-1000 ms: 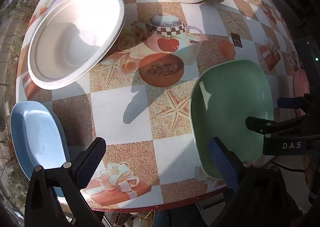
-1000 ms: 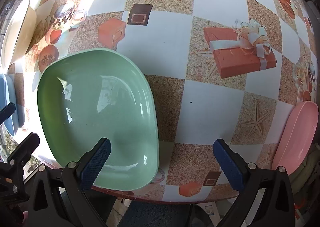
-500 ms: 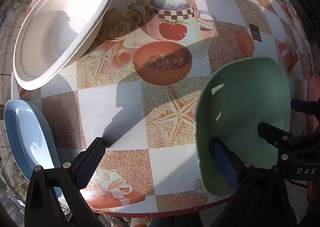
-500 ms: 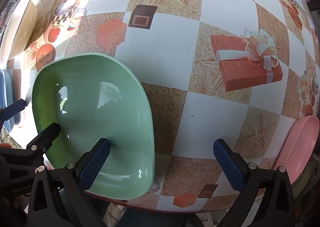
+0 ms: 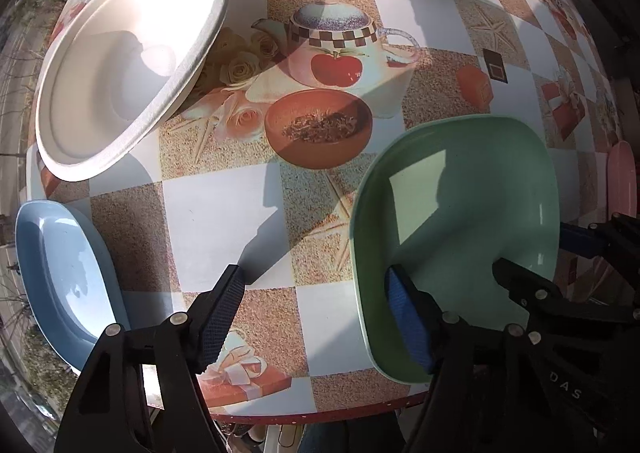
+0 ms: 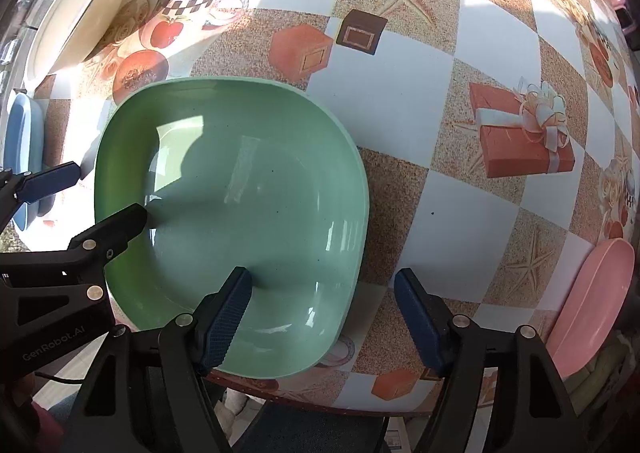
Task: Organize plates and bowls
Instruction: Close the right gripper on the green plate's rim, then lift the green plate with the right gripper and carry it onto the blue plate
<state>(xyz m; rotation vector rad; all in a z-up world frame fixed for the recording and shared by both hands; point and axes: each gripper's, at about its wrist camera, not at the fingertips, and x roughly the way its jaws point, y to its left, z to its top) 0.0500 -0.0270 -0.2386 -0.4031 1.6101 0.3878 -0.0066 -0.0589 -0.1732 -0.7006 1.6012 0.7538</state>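
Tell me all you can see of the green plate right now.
The green plate is a glossy, plastic-looking rounded square with a raised rim, empty, upright near the table's front edge. Each gripper straddles a side rim, left gripper, right gripper; both have just been closing. Whether the pads touch it yet is unclear.

It looks like a home dining place. A round table (image 5: 224, 213) carries a printed oilcloth with teapots, roses, starfish and gift boxes. White bowls (image 5: 120, 65) and coloured plastic plates, green (image 6: 240, 193), blue (image 5: 60, 273) and pink (image 6: 592, 293), stand on it in strong sunlight, apparently beside a window or outdoors.
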